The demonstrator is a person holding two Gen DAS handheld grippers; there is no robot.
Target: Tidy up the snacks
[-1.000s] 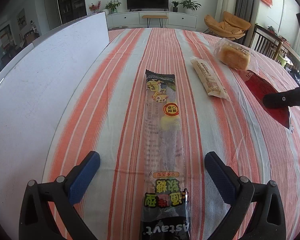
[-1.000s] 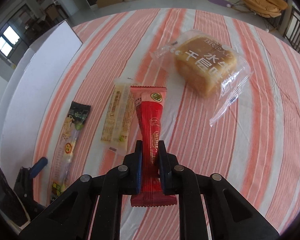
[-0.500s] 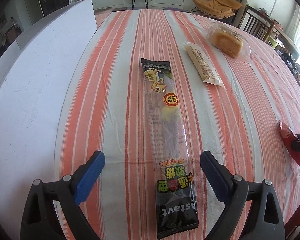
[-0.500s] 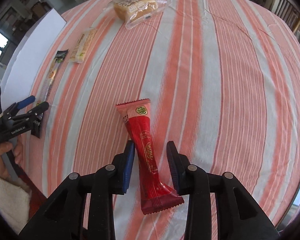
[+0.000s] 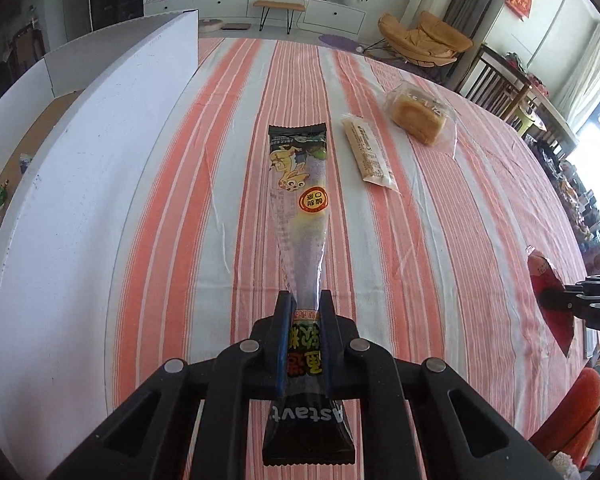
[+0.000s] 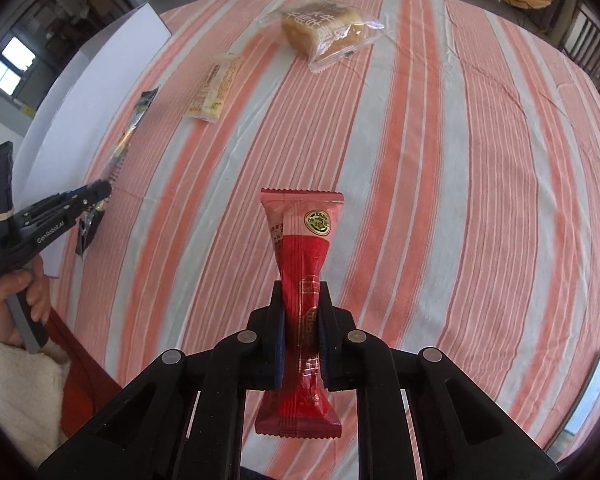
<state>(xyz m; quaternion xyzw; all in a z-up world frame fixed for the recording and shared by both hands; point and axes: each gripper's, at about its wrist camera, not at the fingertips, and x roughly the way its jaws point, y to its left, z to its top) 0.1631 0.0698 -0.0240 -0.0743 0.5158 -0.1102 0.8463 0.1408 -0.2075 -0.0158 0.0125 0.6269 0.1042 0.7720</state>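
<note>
My left gripper [image 5: 305, 300] is shut on a long black and clear candy packet [image 5: 300, 184], gripping it near its near end; the far end points away over the striped cloth. My right gripper [image 6: 301, 294] is shut on a red snack bar [image 6: 303, 256], held above the table. The left gripper [image 6: 96, 194] with its packet shows at the left of the right wrist view, and the red bar [image 5: 548, 280] shows at the right edge of the left wrist view. A beige wrapped bar [image 5: 368, 156] and a bagged bread loaf [image 5: 418, 114] lie farther back.
A round table with an orange and white striped cloth [image 5: 460, 220] holds everything. A white board [image 5: 80, 200] stands along the left side. Chairs [image 5: 424, 40] and a TV cabinet are beyond the far edge. A person's hand [image 6: 28, 300] holds the left gripper.
My left gripper has closed on the candy packet and lifted its near end. My right gripper has closed again on the red bar after being open around it half a second ago.
</note>
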